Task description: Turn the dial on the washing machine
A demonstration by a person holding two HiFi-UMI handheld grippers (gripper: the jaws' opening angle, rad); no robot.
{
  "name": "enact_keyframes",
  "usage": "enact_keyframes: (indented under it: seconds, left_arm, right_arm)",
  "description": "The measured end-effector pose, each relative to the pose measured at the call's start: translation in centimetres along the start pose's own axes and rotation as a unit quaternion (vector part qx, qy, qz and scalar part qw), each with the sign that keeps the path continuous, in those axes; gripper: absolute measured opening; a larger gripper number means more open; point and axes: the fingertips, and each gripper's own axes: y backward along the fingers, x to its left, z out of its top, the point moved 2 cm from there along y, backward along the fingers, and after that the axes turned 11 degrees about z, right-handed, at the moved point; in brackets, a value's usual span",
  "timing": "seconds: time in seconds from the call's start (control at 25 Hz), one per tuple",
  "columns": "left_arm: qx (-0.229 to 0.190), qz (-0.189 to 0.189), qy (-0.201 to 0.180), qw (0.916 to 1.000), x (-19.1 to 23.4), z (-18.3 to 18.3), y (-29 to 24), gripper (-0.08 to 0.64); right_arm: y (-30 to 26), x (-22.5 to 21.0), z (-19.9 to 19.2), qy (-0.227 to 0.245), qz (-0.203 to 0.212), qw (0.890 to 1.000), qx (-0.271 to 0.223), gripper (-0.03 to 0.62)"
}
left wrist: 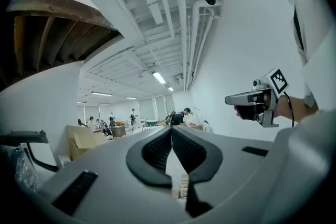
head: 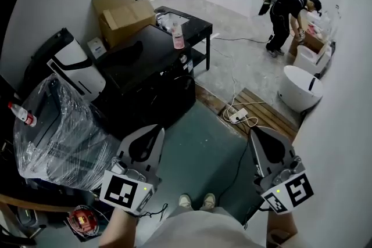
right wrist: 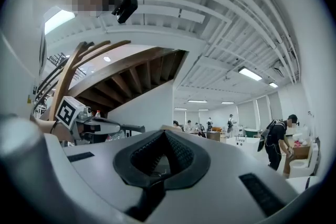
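A black box-shaped appliance (head: 148,75) stands ahead and to my left in the head view; I cannot make out a dial on it. Both grippers hang low in front of me, over the grey floor and apart from the appliance. My left gripper (head: 158,128) has its jaws together with nothing between them, and the left gripper view shows the tips meeting (left wrist: 171,129) in the air. My right gripper (head: 253,131) is shut and empty too, with its pads closed (right wrist: 165,134) in its own view. Each gripper camera looks up at the ceiling and sees the other gripper.
A plastic-wrapped machine (head: 58,136) sits close at my left. Behind the appliance are a low black table with a pink bottle (head: 178,36) and cardboard boxes (head: 125,14). A power strip (head: 238,115) and cables lie on a wooden pallet (head: 264,113). A person (head: 288,11) bends over by the right wall.
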Motion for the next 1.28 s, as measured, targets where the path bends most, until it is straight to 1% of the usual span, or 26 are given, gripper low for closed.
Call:
enact_keyframes:
  seconds: [0.12, 0.32, 0.36, 0.4, 0.44, 0.64, 0.84, 0.96, 1.16, 1.28]
  left_arm:
    - [-0.001, 0.001, -0.002, 1.0000, -0.7, 0.3, -0.3, 0.020]
    - [0.000, 0.007, -0.004, 1.0000, -1.8, 0.4, -0.7, 0.020]
    - [0.001, 0.008, -0.005, 1.0000, -2.1, 0.4, -0.8, 0.020]
    - [0.003, 0.009, -0.005, 0.9999, -2.4, 0.3, -0.9, 0.020]
    - [0.003, 0.009, -0.006, 0.9999, -2.8, 0.2, -0.9, 0.020]
    - [0.002, 0.013, -0.010, 0.9999, -4.2, 0.2, -1.0, 0.020]
    - [0.003, 0.016, -0.009, 0.9998, -4.6, -0.1, -1.8, 0.020]
    - [0.002, 0.011, -0.013, 0.9999, -4.8, -0.7, -2.6, 0.020]
    - [0.003, 0.002, -0.001, 1.0000, -4.6, -1.4, -4.5, 0.020]
    - [0.000, 0.000, 0.000, 1.0000, -4.1, -1.7, -6.1, 0.020]
  right_arm:
    - [0.5, -0.3, -0.1, 0.003, 0.005, 1.000, -0.001, 0.021]
    - [1.7, -2.0, 0.2, -0.006, -0.023, 0.999, -0.024, 0.021]
    - [1.9, -2.2, 0.1, -0.009, -0.021, 0.999, -0.025, 0.041]
    - [2.0, -2.4, -0.1, -0.012, -0.015, 1.000, -0.024, 0.209]
    - [2.2, -2.6, -0.4, -0.014, -0.010, 1.000, -0.021, 0.273]
    - [3.3, -3.5, -1.7, -0.009, -0.009, 1.000, 0.003, 0.270]
    - [3.2, -4.1, -2.3, -0.010, -0.001, 1.000, 0.007, 0.268]
    - [2.8, -4.8, -2.8, -0.008, -0.004, 1.000, 0.007, 0.267]
    - [1.5, -6.3, -3.6, -0.008, -0.003, 1.000, 0.018, 0.267]
    - [0.4, -7.5, -4.4, -0.008, -0.004, 1.000, 0.026, 0.267]
